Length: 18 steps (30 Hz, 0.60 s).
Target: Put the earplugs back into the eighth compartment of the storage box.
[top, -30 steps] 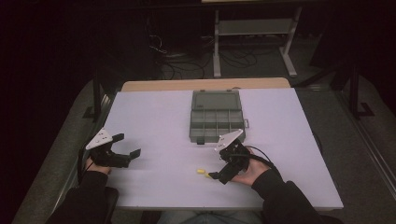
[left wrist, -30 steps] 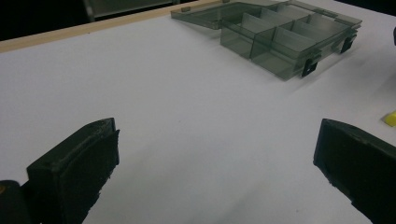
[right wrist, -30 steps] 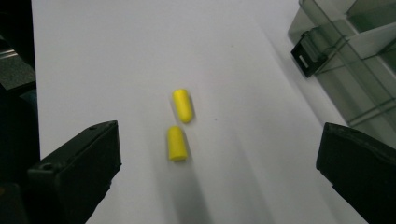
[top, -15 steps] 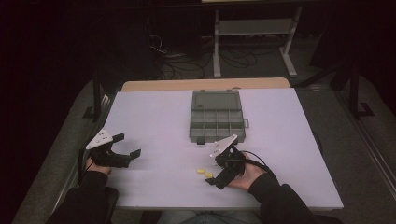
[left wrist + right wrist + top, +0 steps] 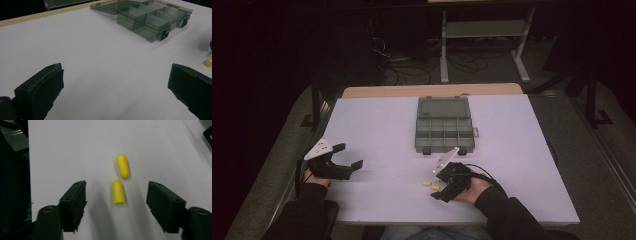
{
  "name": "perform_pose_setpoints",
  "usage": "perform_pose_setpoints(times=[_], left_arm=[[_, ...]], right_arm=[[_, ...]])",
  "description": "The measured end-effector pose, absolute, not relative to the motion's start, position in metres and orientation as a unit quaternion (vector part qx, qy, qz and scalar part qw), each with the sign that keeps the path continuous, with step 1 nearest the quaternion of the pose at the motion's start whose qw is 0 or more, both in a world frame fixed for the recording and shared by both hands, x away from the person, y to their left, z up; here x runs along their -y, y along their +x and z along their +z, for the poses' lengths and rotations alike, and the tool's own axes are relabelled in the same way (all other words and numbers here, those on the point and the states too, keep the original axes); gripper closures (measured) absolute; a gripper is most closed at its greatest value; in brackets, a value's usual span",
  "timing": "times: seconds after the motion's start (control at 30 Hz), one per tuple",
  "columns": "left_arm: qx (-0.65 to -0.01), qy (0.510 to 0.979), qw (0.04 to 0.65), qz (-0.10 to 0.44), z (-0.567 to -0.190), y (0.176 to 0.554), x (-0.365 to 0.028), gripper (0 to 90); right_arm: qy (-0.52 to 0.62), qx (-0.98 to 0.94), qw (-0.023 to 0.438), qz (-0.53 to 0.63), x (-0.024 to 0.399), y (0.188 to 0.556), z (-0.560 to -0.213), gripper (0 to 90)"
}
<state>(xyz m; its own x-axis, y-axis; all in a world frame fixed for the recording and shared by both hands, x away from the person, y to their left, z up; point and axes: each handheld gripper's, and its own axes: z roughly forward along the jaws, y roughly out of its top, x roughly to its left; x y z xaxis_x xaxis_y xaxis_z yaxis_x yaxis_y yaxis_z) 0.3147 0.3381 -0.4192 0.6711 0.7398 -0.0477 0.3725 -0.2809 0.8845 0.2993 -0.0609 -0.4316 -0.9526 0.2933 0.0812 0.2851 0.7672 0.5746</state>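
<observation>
While the right tool (image 5: 116, 197) closes, still apart, around the nearer of two yellow earplugs (image 5: 118, 192), left tool (image 5: 112, 90) wide, one compartment box (image 5: 444, 125).

Matt yellow foam earplugs (image 5: 118, 192), smooth matt white table (image 5: 377, 125), translucent smoky plastic organizer box (image 5: 444, 125), matt black jaws

Two yellow earplugs (image 5: 119, 192) (image 5: 123, 166); one compartment box (image 5: 444, 125); two hand-held grippers (image 5: 346, 156) (image 5: 438, 189).
</observation>
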Motion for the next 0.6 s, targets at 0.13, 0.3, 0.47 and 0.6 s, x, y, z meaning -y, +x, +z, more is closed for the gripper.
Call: perform_pose_setpoints(times=[0.13,0.3,0.47,0.6], left_arm=[[-0.357,0.777,0.481,0.19,-0.4193,0.3147,-0.338,0.0],[-0.358,0.777,0.481,0.19,-0.4193,0.3148,-0.338,0.0],[-0.357,0.777,0.482,0.19,-0.4194,0.3147,-0.338,0.0],[-0.357,0.778,0.481,0.189,-0.4195,0.3149,-0.3379,0.0]], right_arm=[[0.147,-0.941,0.011,0.305,0.0592,0.2985,-0.4327,48.9],[0.144,-0.943,0.018,0.301,0.0558,0.2968,-0.4331,62.9],[0.149,-0.944,0.021,0.293,0.055,0.2983,-0.4351,74.5],[0.152,-0.944,0.022,0.293,0.0559,0.2989,-0.4349,78.3]])
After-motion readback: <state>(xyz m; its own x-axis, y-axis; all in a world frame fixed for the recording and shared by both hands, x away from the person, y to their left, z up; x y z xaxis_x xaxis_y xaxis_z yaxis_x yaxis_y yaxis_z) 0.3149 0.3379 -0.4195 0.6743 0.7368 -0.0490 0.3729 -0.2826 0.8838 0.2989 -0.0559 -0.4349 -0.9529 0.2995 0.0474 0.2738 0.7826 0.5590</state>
